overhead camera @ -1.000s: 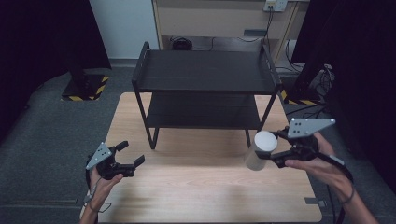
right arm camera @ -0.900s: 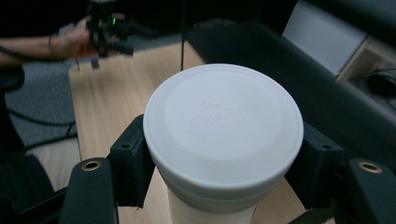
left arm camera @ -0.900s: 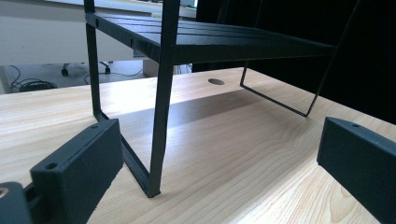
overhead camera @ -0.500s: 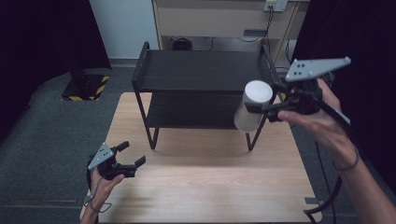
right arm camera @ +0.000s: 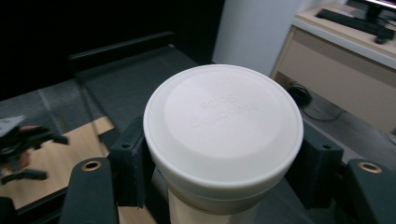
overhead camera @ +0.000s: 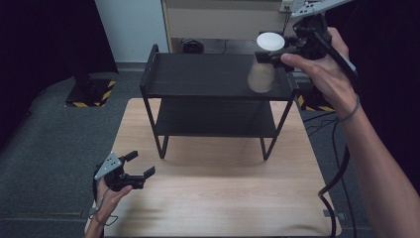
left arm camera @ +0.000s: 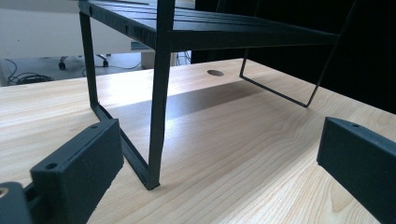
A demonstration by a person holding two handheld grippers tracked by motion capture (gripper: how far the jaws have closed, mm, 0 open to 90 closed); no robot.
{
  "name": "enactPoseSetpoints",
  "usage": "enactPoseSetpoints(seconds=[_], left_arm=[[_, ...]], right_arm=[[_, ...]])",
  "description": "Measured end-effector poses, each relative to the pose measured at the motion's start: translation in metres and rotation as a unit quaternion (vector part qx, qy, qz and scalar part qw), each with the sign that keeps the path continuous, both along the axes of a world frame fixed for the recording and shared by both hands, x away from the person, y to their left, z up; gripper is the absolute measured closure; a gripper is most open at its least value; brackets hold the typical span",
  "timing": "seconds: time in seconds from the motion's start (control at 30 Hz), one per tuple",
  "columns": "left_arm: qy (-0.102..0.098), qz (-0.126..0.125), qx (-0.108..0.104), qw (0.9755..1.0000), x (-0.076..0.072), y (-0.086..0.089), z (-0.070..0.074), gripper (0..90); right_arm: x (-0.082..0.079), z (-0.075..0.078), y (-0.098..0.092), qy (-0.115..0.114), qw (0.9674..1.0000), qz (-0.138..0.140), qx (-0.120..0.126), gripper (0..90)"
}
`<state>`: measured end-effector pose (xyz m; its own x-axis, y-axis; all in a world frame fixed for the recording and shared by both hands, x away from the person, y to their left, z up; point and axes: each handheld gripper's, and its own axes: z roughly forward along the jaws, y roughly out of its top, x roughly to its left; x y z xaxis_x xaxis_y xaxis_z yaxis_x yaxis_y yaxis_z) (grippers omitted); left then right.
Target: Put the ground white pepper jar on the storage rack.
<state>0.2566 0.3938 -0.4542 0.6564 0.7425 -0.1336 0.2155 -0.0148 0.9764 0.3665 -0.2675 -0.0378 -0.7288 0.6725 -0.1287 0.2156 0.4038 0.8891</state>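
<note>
Now lifted well clear of the tabletop [overhead camera: 218, 188], the right claw [overhead camera: 270, 53], clamped on a white-lidded cup [overhead camera: 265, 62], with a black jaw pressed to each side of it just beneath the lid's rim, as seen close up in the right gripper view [right arm camera: 223, 140]. A second ago down at the tabletop's right edge beside the rack's right front leg; half a second ago raised to about the level of the upper shelf; at present carried back and up, over the right rear corner of the rack's top shelf [overhead camera: 213, 77]. Cup held roughly upright, lid upward, its base above the shelf surface and seemingly not yet resting on it, though contact hard to judge from above. Likely meaning: pick-up finished, carry nearly done, placement on the top shelf the step in hand. Next probably a lowering until the base meets the slats, then a release. Worth watching: the raised rail along the shelf's right end, close to the cup.

Farther out, the left claw [overhead camera: 139, 165] unchanged across the second, near the tabletop's front left corner, jaws spread apart and holding nothing, pointed toward the black rack [left arm camera: 159, 88], its near left leg standing between the jaws in the left gripper view. No part in the work at this point.
</note>
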Motion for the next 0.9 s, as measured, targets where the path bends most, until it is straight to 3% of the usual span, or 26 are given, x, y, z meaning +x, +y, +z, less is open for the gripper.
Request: enactPoseSetpoints(seconds=[0.17, 0.4, 0.6, 0.9], left_arm=[[0.0, -0.001, 0.002, 1.0, 0.0, 0.001, 0.001, 0.0], [0.001, 0.0, 0.001, 1.0, 0.001, 0.001, 0.0, 0.0], [0.002, 0.003, 0.0, 1.0, 0.001, 0.002, -0.001, 0.0], [0.0, 0.003, 0.002, 1.0, 0.001, 0.003, 0.0, 0.0]], right_arm=[[0.02, 0.0, -0.004, 0.011, 0.9993, -0.034, 0.006, 33.6], [0.044, -0.006, -0.006, 0.029, 0.9981, -0.055, 0.001, 33.6], [0.056, -0.012, -0.006, 0.037, 0.9972, -0.064, 0.011, 33.5], [0.065, -0.024, -0.014, 0.039, 0.9973, -0.053, 0.032, 33.1]])
